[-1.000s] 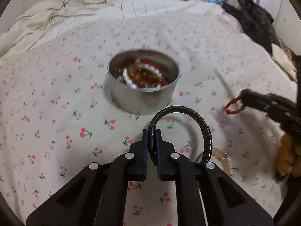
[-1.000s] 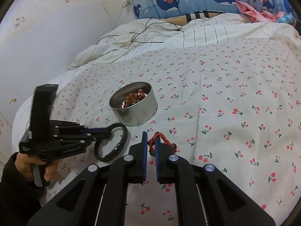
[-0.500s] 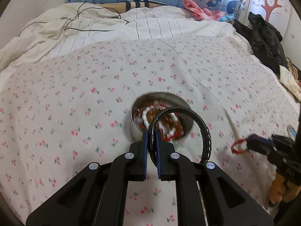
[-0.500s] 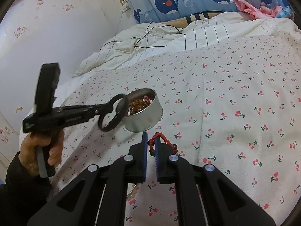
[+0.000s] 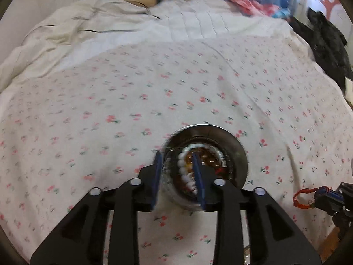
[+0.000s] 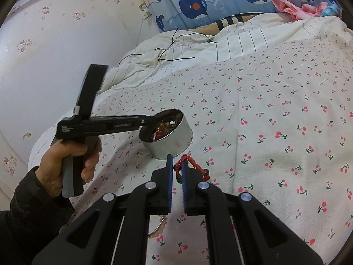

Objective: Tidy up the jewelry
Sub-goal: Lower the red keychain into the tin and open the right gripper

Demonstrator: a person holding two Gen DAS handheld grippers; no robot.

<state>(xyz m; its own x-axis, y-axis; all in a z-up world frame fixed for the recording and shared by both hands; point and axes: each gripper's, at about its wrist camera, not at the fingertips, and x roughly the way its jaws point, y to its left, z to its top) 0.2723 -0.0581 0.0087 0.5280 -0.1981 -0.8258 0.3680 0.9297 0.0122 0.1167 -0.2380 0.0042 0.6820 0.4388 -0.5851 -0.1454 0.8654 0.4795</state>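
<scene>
Bed with a cherry-print sheet [image 6: 275, 114], whale curtain at the far end. Round metal tin [image 6: 169, 137] sits on the sheet, already holding bead bracelets [image 5: 198, 165]. Left gripper [image 5: 178, 176] is right over the tin; its jaws have just been opening and now stand apart with nothing between them. A dark ring seems to lie inside the tin, too blurred to be sure. Right gripper [image 6: 176, 174], near side of the tin, is pinched tight on a red cord bracelet [image 6: 189, 163]. Step in hand looks like the left drop-off. Next: back the left clear, bring the right over the rim, open.
</scene>
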